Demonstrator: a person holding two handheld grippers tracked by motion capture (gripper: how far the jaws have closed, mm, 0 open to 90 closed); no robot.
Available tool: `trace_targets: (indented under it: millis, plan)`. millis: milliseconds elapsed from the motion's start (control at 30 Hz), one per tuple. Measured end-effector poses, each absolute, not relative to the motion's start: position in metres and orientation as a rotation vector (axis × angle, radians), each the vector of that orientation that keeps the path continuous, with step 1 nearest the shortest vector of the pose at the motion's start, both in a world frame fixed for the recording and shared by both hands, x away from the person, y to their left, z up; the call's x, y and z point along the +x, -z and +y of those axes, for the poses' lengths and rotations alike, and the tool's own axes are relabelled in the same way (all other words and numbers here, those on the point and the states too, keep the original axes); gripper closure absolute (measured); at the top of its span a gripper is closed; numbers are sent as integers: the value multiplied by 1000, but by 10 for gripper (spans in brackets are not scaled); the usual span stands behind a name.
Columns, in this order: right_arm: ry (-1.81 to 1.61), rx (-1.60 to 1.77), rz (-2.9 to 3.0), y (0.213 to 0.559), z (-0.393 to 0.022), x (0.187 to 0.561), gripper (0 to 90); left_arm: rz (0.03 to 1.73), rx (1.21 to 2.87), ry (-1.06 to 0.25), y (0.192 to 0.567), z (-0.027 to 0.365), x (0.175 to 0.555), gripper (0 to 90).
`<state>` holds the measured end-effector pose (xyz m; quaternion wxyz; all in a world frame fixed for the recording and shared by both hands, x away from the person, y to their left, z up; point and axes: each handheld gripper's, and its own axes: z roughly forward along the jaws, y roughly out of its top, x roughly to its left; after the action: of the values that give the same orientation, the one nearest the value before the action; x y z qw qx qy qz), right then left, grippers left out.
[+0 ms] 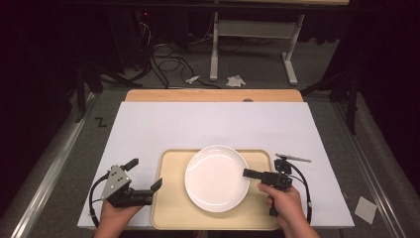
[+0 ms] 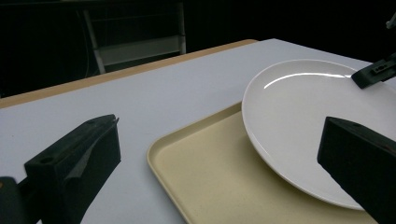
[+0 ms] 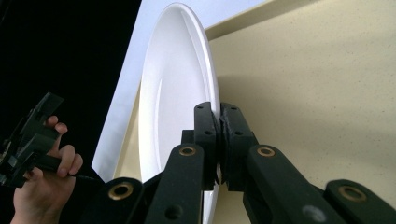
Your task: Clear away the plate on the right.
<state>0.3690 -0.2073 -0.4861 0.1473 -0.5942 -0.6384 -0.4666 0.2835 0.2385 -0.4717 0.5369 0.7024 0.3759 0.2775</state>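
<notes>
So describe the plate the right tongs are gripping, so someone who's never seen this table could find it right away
Start at the white-covered table; near its front edge lies a beige tray. The plate sits on that tray, with the right tongs clamped on its right rim. It is the one round, plain white, glossy dish there, unlike the flat rectangular tray beneath it.

Dim overhead light leaves the surroundings black, with a soft glare arc on the plate (image 2: 303,74) and slight blur throughout.
</notes>
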Motion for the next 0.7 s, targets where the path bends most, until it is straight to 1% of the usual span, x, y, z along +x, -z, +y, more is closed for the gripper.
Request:
trace_targets:
  millis: [500, 700]
  plan:
    - [1287, -1718, -1873, 492, -206, 370, 886, 896, 1666, -661, 471, 239, 283, 1]
    - [1255, -1710, -1914, 494, -207, 371, 866, 895, 1669, -656, 471, 238, 283, 2]
